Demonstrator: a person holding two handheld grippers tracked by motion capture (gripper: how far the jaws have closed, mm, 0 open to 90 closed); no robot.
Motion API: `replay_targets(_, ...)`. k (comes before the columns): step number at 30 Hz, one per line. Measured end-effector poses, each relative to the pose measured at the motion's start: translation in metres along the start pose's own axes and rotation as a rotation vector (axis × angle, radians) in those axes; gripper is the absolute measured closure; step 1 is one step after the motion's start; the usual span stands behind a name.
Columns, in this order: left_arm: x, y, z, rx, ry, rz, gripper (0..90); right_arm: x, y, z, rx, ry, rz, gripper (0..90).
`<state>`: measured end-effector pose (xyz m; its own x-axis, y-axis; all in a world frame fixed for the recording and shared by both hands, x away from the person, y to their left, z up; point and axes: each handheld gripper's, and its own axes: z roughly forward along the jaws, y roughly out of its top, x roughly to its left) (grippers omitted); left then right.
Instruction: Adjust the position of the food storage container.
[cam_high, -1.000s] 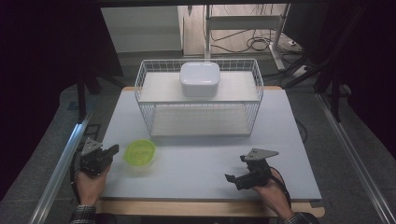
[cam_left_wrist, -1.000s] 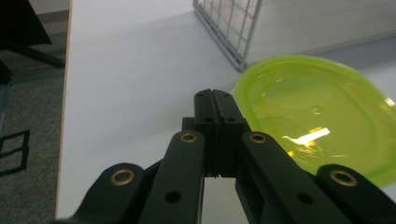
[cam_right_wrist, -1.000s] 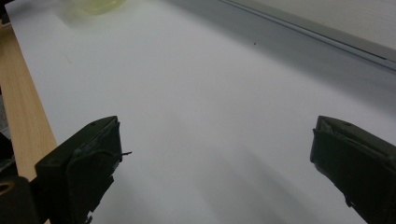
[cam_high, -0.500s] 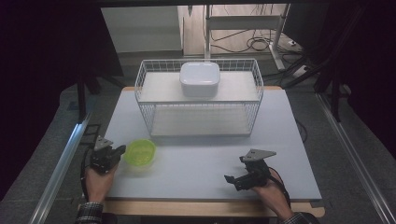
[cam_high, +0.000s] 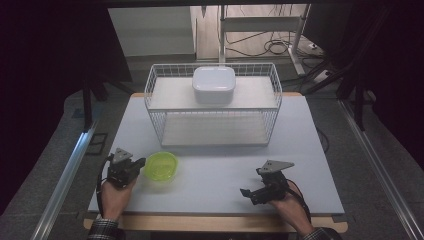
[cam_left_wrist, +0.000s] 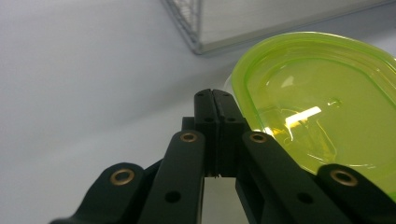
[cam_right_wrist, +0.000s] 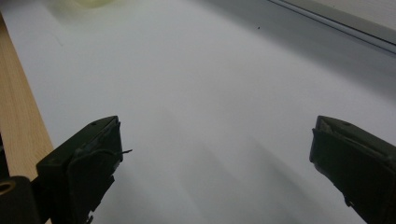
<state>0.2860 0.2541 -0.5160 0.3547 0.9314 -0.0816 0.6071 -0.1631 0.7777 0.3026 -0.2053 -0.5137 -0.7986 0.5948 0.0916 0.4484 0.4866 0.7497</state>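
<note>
Green plastic is what we are working toward: the bowl (cam_high: 160, 166) is sitting upright, mouth up, near the front left of the table (cam_high: 220, 175), just ahead of the basket (cam_high: 212, 107). Its long axis is running roughly left to right. We are bringing the left gripper (cam_high: 134, 166) against its left rim, jaws clenched on nothing. We judge they need opening next. The right gripper (cam_high: 250, 192) is resting released, well apart.
</note>
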Motion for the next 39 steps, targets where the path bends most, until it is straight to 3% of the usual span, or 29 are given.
replay_targets(5,-0.01,0.002,0.001,0.005,-0.025,0.037,89.7,0.0,0.0,0.0,0.005,0.002,0.004,2.9)
replay_targets(9,-0.005,0.001,-0.002,-0.008,-0.031,0.006,89.1,0.0,0.0,0.0,0.006,0.002,0.002,2.9)
replay_targets(11,0.0,-0.001,-0.002,0.002,-0.036,-0.012,89.2,0.0,0.0,0.0,0.004,0.001,0.001,2.9)
replay_targets(14,0.003,-0.004,0.002,0.037,-0.06,-0.002,89.4,0.0,0.0,0.0,0.007,0.002,0.0,2.9)
replay_targets(19,-0.004,-0.007,0.011,0.103,-0.114,0.046,89.5,0.0,0.0,0.001,0.01,0.001,-0.003,2.9)
replay_targets(22,-0.007,-0.009,0.015,0.126,-0.138,0.052,89.6,0.0,0.0,0.001,0.01,0.002,-0.005,2.9)
replay_targets(28,-0.011,-0.01,0.018,0.131,-0.189,0.028,89.6,0.001,-0.001,0.002,0.014,0.001,-0.006,2.9)
replay_targets(32,-0.018,-0.009,0.022,0.15,-0.196,0.061,89.7,0.001,-0.001,0.003,0.02,0.005,-0.005,3.2)
replay_targets(39,-0.03,-0.006,0.028,0.148,-0.227,0.082,89.7,0.002,-0.001,0.005,0.029,0.008,-0.012,3.4)
